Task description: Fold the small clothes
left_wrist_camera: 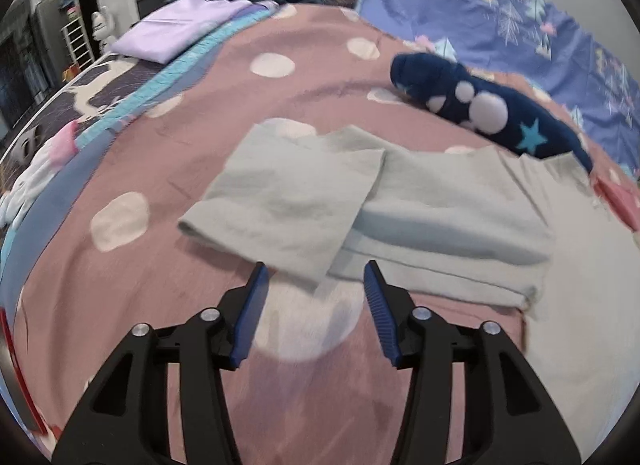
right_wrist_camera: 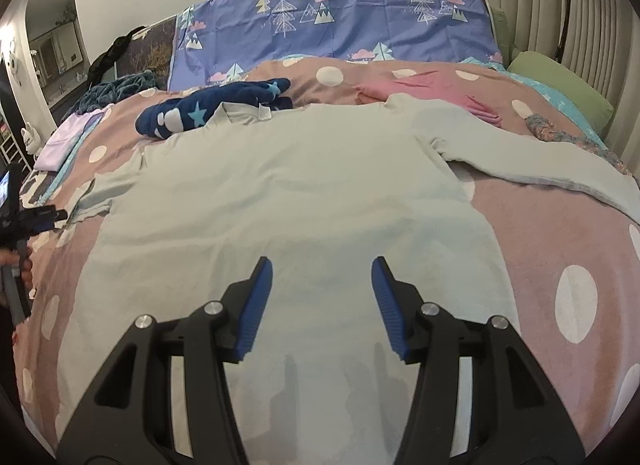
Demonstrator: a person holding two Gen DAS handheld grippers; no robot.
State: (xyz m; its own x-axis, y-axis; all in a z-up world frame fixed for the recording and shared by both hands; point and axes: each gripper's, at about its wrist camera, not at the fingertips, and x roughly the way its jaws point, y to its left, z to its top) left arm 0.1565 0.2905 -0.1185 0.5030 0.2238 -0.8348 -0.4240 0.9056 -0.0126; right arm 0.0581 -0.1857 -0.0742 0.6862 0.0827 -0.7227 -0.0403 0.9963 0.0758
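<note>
A pale grey-green shirt (right_wrist_camera: 304,193) lies flat on the pink spotted bedspread (right_wrist_camera: 560,225). Its right sleeve (right_wrist_camera: 560,169) stretches out to the right. Its left sleeve (left_wrist_camera: 288,201) shows in the left wrist view, folded in over the body of the shirt (left_wrist_camera: 452,201). My left gripper (left_wrist_camera: 316,269) is open and empty, just short of the sleeve's cuff. It also shows at the left edge of the right wrist view (right_wrist_camera: 44,217). My right gripper (right_wrist_camera: 322,265) is open and empty, above the lower middle of the shirt.
A navy garment with white spots and blue stars (right_wrist_camera: 208,109) lies beyond the shirt's collar. A pink garment (right_wrist_camera: 424,89) lies at the far right, a lilac folded cloth (left_wrist_camera: 180,29) at the far left. A green pillow (right_wrist_camera: 560,81) and blue tree-print sheet (right_wrist_camera: 340,17) lie behind.
</note>
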